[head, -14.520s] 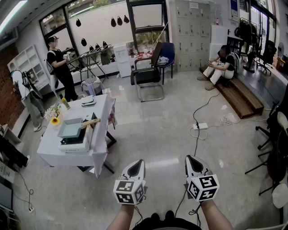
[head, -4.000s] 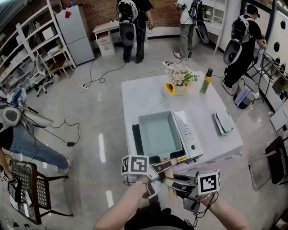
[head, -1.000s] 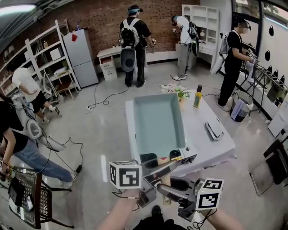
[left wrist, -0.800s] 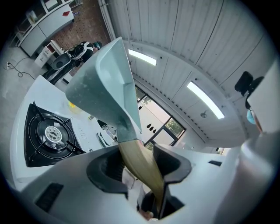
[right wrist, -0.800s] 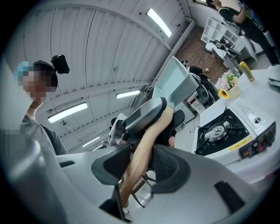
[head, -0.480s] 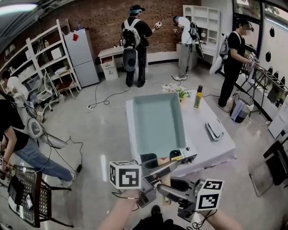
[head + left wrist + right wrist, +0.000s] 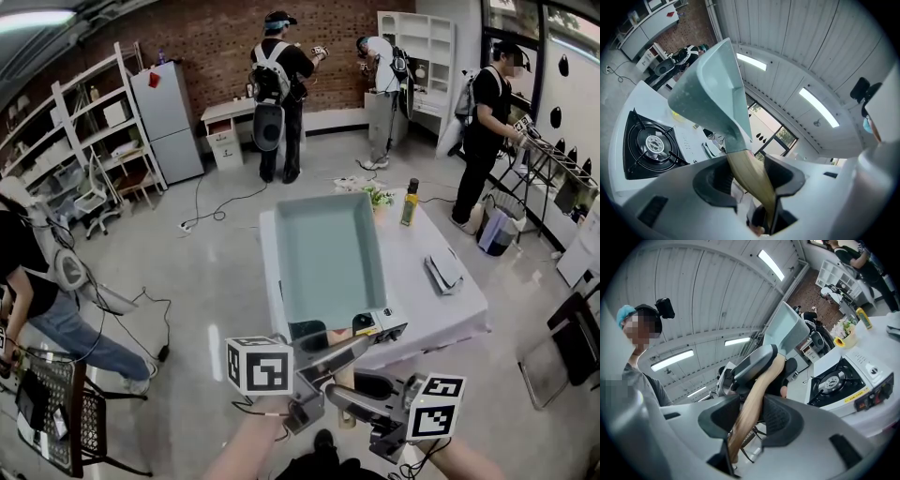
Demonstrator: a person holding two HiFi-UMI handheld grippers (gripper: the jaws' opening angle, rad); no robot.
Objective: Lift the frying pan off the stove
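The pale green rectangular frying pan [image 7: 330,258] hangs in the air above the white table, tilted up and hiding most of the stove [image 7: 380,330]. Both grippers grasp its wooden handle [image 7: 343,372]. My left gripper [image 7: 323,361] is shut on the handle close to the pan. My right gripper [image 7: 345,394] is shut on it farther back. In the left gripper view the handle [image 7: 757,194] runs between the pads up to the pan [image 7: 710,89], and the black burner [image 7: 649,145] lies bare below. The right gripper view shows the handle [image 7: 750,401], the pan [image 7: 790,333] and the stove [image 7: 836,380] underneath.
On the white table [image 7: 441,319] stand an oil bottle [image 7: 410,202], a pot of flowers [image 7: 379,196] and a folded white item [image 7: 442,272]. Several people stand at the far wall and right side; one sits at the left. Cables lie across the floor.
The pan and both grippers hold still in the air. Only the people at the back have shifted a little.
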